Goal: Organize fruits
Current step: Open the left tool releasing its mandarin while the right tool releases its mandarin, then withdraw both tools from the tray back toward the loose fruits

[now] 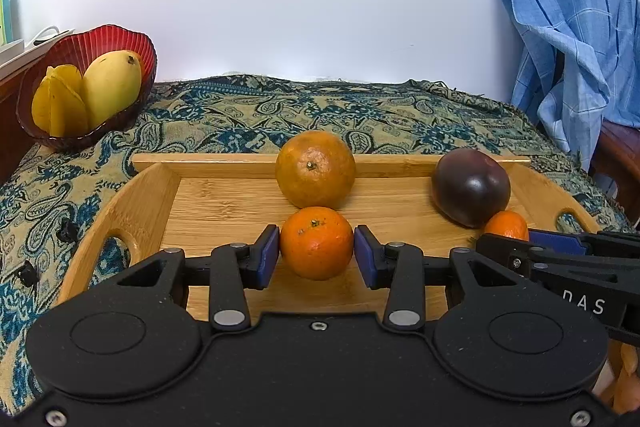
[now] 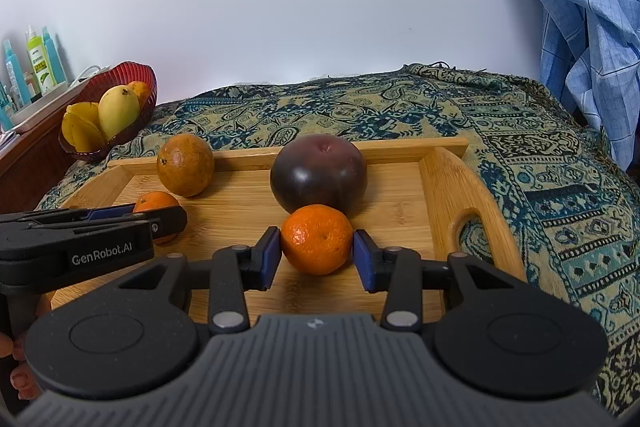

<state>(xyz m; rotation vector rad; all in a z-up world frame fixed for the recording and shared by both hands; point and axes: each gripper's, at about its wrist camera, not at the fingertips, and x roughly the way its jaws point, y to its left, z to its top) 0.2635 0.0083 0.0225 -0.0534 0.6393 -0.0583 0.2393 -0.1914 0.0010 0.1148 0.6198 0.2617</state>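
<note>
Each gripper has a small mandarin pinched in its jaws over the wooden tray [image 1: 224, 205]: the left gripper [image 1: 316, 253] grips one mandarin [image 1: 317, 243] right in front of the big dull orange [image 1: 315, 169], the right gripper [image 2: 316, 254] grips the other mandarin [image 2: 317, 239], looks like it's touching the dark purple fruit [image 2: 319, 177]. Only the right wrist view catches the bottles [image 2: 40, 61] behind the red bowl [image 2: 138, 83] of yellow fruit, and whether the mandarins rest on the tray I honestly can't tell.

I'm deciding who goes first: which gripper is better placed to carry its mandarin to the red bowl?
Probably the left gripper: its mandarin sits on the tray's bowl side, nearer the red bowl; the right gripper would cross over it.
</note>
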